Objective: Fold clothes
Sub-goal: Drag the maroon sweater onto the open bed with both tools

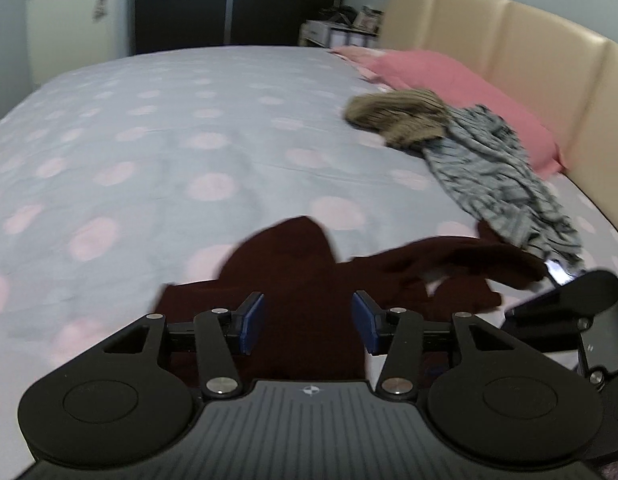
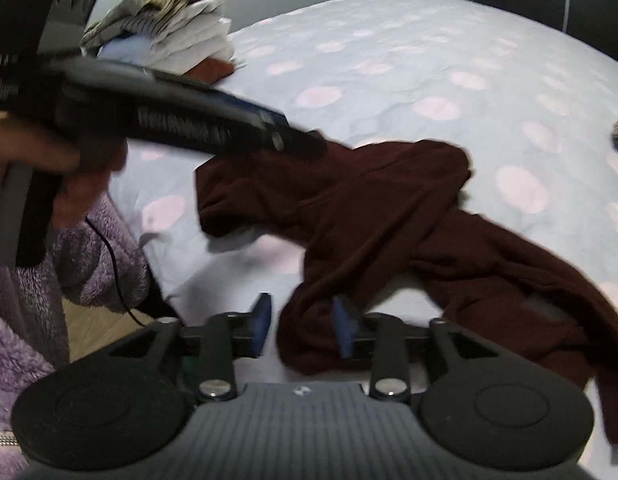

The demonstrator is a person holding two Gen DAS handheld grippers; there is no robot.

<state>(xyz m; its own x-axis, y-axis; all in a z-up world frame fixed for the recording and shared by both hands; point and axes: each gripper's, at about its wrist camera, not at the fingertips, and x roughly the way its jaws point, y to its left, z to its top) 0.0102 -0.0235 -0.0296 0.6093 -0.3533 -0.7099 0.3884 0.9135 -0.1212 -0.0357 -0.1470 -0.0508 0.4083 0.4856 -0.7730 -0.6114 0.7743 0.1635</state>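
Observation:
A dark maroon garment [image 1: 293,256] lies crumpled on the spotted bedspread [image 1: 149,140]. In the left wrist view my left gripper [image 1: 309,322] hovers over its near end, blue pads wide apart with the cloth beneath and between them, unpinched. In the right wrist view my right gripper [image 2: 302,324] stands open over the garment [image 2: 369,208]; the cloth's edge reaches into the gap, close to the right pad. The left gripper [image 2: 305,142], held by a hand [image 2: 37,152], points at the garment's far end. The right gripper's body [image 1: 569,300] shows at the left view's right edge.
A grey striped garment [image 1: 489,168] and a brown striped one [image 1: 397,116] lie by the pink pillow [image 1: 449,76] and beige headboard [image 1: 509,40]. A stack of folded clothes [image 2: 181,28] sits at the bed's far corner. A lilac fleece sleeve [image 2: 21,280] is at the bed's edge.

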